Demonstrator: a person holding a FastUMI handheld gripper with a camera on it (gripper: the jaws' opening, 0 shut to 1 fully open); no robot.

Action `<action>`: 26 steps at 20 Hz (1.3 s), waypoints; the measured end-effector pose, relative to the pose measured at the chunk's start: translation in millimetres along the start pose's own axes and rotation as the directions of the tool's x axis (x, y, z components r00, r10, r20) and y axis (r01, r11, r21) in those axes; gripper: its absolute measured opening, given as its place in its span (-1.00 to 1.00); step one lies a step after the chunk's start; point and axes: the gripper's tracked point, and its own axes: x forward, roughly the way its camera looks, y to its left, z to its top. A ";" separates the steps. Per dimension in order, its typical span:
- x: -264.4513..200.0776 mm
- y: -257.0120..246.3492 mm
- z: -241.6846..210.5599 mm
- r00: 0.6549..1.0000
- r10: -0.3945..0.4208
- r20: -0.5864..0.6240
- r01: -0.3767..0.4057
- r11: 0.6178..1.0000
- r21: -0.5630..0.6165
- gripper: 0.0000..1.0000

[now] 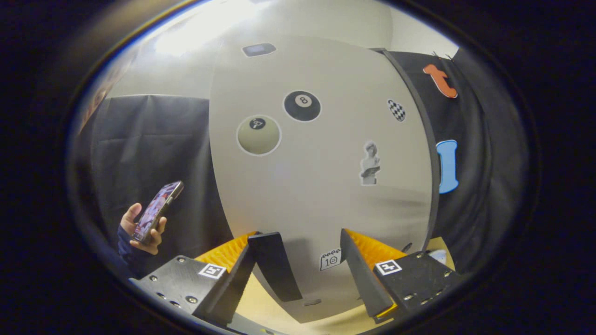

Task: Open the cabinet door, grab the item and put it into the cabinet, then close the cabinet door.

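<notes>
Grey cabinet door (321,153) stands just ahead of the wide-open, empty gripper (311,270); press it squarely to shut it fully.

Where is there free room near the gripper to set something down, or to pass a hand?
The gripper is open, with nothing held. Between its fingers lies a bare strip of yellow surface at the foot of the white cabinet door, which blocks the way ahead. Left of the door, before the black cloth, a person's hand holds a phone.
</notes>
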 end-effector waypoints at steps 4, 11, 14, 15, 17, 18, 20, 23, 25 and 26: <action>30.1 2.4 -5.6 0.999 0.040 0.004 -0.040 0.999 -0.002 1.00; 74.0 0.0 -10.0 1.000 0.020 0.020 -0.019 0.999 -0.043 1.00; 82.3 6.1 -18.4 1.000 0.009 0.029 -0.007 0.999 -0.052 1.00; 85.5 6.7 -18.7 0.999 0.004 0.033 -0.003 0.999 -0.052 1.00; 93.6 6.3 -18.1 0.999 0.002 0.035 -0.001 0.999 -0.052 1.00; 97.6 7.0 -20.5 0.999 0.003 0.033 -0.002 0.999 -0.049 1.00; 101.8 9.5 -20.9 0.999 0.013 0.030 -0.012 0.999 -0.034 1.00; 102.7 11.4 -21.4 0.999 0.016 0.035 -0.015 1.000 -0.022 1.00; 104.2 11.9 -20.2 0.999 0.011 0.042 -0.010 1.000 -0.022 1.00; 104.6 11.9 -20.1 0.999 0.008 0.046 -0.006 1.000 -0.025 1.00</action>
